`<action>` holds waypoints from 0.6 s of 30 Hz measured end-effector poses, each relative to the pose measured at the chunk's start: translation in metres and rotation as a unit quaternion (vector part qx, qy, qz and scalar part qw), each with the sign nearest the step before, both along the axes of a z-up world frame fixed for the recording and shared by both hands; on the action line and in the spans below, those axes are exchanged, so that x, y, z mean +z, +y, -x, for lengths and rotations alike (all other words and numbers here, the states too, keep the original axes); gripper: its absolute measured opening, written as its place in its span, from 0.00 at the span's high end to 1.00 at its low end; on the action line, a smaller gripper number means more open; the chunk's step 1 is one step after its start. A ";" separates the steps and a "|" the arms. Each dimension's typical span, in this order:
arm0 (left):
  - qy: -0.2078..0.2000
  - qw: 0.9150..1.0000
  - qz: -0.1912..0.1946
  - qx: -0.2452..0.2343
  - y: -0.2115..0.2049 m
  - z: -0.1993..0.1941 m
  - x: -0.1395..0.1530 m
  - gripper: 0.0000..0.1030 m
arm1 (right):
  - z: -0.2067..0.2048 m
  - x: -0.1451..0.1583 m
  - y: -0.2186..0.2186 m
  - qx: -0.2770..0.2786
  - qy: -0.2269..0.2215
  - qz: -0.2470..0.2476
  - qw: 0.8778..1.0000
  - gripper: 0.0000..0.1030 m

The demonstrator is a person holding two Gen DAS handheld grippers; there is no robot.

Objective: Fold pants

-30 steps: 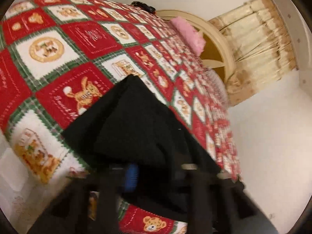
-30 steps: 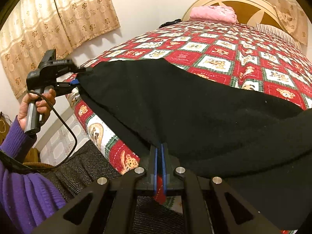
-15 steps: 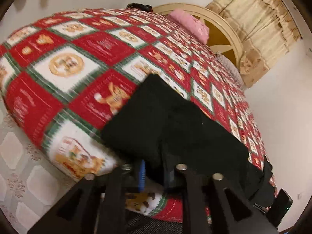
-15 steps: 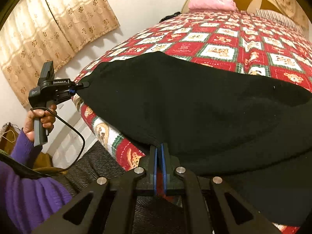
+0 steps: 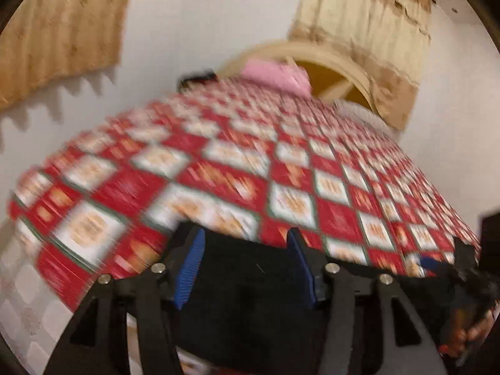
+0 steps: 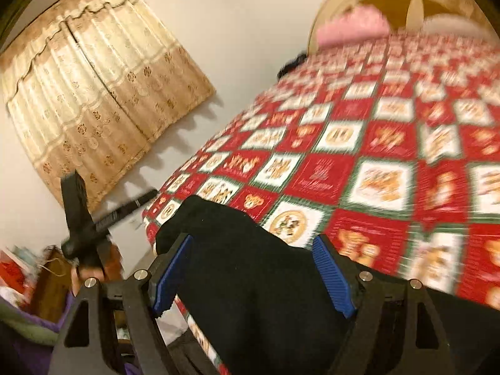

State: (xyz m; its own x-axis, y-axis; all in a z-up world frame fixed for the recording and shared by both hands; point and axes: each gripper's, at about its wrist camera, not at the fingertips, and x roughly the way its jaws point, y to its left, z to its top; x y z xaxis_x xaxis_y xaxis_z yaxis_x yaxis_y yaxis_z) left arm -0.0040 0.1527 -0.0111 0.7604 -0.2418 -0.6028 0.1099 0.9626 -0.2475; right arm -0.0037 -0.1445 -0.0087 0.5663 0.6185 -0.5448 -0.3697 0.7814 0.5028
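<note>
The black pants [image 5: 250, 297] lie bunched on the near edge of the red and white quilted bed [image 5: 297, 203]. In the left wrist view my left gripper [image 5: 246, 240] hovers over them. Its jaws are opening and the blue pads [image 5: 190, 268] stand apart from the cloth, pressing on nothing. In the right wrist view the pants [image 6: 250, 297] show as a dark heap with a raised fold at the bed's corner. My right gripper [image 6: 253, 243] is above them, its jaws opening wide and its pads [image 6: 331, 275] clear of the fabric. Both views are motion-blurred.
A pink pillow [image 5: 275, 75] lies against the cream headboard [image 5: 340, 72] at the far end. Beige curtains [image 6: 93, 93] hang on the white wall. A small dark item [image 6: 290, 62] sits at the quilt's far corner. A person's hand [image 5: 468, 334] grips a handle at the right.
Both grippers were shut on the pants' edge; now both have let go, with jaws spread, and have lifted and drawn back. The pants, held stretched before, lie slack on the bed.
</note>
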 end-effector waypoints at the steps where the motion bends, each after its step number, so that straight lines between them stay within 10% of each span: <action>1: 0.020 1.000 -0.003 -0.008 -0.009 0.000 -0.016 0.44 | -0.007 -0.009 0.006 0.004 0.012 0.009 1.000 0.23; 9: 0.040 0.996 -0.077 -0.005 -0.031 0.011 -0.059 0.44 | 0.003 -0.047 0.050 0.087 0.080 0.029 0.993 0.23; 18: 0.032 0.996 -0.079 -0.007 -0.031 0.014 -0.062 0.40 | -0.018 -0.023 0.045 0.034 0.023 0.070 0.997 0.23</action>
State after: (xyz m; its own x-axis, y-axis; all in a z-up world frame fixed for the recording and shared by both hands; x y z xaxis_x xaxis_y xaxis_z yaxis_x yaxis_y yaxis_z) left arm -0.0184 0.1214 -0.0730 0.7169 -0.1506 -0.6807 0.1122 0.9886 -0.1005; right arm 0.0138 -0.0993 -0.0321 0.4981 0.5707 -0.6529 -0.4023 0.8191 0.4090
